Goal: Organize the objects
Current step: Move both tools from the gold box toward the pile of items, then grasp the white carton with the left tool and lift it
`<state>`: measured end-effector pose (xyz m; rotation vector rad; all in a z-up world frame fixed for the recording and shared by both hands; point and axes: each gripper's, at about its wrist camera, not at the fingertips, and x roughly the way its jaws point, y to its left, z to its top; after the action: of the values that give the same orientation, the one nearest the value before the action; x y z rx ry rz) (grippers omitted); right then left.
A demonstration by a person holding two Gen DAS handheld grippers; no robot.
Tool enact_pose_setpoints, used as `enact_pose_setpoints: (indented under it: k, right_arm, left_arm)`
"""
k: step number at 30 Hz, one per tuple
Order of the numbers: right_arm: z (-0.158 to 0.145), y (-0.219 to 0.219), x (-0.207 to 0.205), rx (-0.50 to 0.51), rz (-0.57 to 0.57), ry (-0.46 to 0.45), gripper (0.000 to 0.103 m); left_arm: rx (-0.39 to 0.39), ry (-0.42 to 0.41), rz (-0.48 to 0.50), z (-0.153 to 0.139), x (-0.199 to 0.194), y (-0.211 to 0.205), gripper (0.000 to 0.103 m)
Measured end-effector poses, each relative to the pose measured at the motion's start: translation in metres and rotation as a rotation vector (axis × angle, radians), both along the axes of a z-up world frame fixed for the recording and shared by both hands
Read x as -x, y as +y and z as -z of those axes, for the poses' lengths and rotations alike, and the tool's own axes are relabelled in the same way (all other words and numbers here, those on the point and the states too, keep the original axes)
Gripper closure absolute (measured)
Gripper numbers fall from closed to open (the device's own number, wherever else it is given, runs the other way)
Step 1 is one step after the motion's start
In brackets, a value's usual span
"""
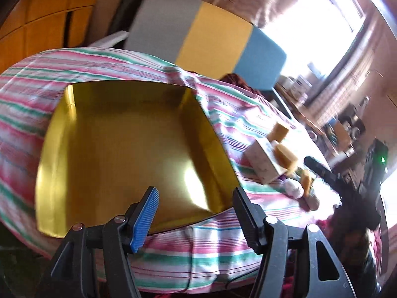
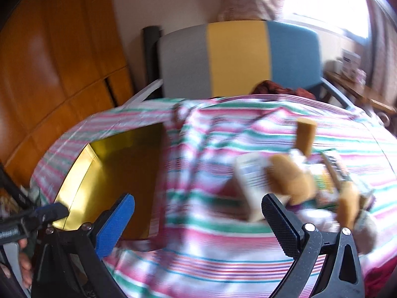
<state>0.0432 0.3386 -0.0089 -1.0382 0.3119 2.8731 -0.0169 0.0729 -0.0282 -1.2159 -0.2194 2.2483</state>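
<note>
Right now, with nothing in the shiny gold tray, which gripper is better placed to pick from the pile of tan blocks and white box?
Right. The right gripper is open beside the pile; the left gripper hovers over the gold tray.

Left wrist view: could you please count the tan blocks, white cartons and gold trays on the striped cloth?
Tan spongy rectangular blocks: 3
White cardboard carton: 1
Shiny gold square tray: 1
Total: 5

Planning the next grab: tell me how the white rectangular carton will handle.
The white rectangular carton looks like thin cardboard, so probably light and crushable. It lies tilted among tan blocks on soft striped cloth, so pushing may topple it.
</note>
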Motion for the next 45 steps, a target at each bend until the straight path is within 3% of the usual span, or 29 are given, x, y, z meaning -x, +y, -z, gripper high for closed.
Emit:
enact_pose_setpoints:
  k: [8, 12, 14, 15, 19, 23, 28, 39, 41, 43, 45]
  right_arm:
    - [-0.022, 0.128, -0.025, 0.018, 0.270, 0.010, 0.000]
    - [-0.014, 0.171, -0.036, 0.043, 0.358, 0.015, 0.000]
    - [-0.006, 0.186, -0.041, 0.059, 0.380, 0.017, 0.000]
    - [-0.001, 0.188, -0.043, 0.069, 0.388, 0.015, 0.000]
    - [0.006, 0.205, -0.054, 0.214, 0.406, 0.050, 0.000]
    - [0.004, 0.209, -0.060, 0.262, 0.408, 0.091, 0.000]
    - [0.003, 0.206, -0.059, 0.286, 0.381, 0.103, 0.000]
    - [0.006, 0.208, -0.058, 0.329, 0.330, 0.113, 0.000]
    - [0.006, 0.208, -0.058, 0.336, 0.327, 0.111, 0.000]
    - [0.007, 0.209, -0.058, 0.340, 0.325, 0.108, 0.000]
    - [0.008, 0.209, -0.056, 0.346, 0.316, 0.098, 0.000]
  left_arm:
    - [0.033, 0.010, 0.178, -0.012, 0.002, 0.065, 0.035]
    - [0.020, 0.003, 0.273, -0.013, 0.009, 0.106, 0.034]
    - [0.049, 0.004, 0.297, -0.012, 0.012, 0.127, 0.031]
    - [0.072, 0.014, 0.306, -0.011, 0.014, 0.138, 0.027]
    - [0.143, 0.000, 0.341, 0.002, 0.022, 0.186, 0.026]
    - [0.184, -0.064, 0.290, 0.023, 0.043, 0.215, 0.026]
    - [0.236, -0.097, 0.241, 0.039, 0.061, 0.240, 0.026]
    - [0.311, -0.096, 0.239, 0.056, 0.074, 0.287, 0.022]
    - [0.322, -0.102, 0.237, 0.062, 0.075, 0.286, 0.024]
    - [0.280, -0.120, 0.244, 0.065, 0.072, 0.278, 0.038]
    - [0.251, -0.123, 0.259, 0.064, 0.064, 0.267, 0.045]
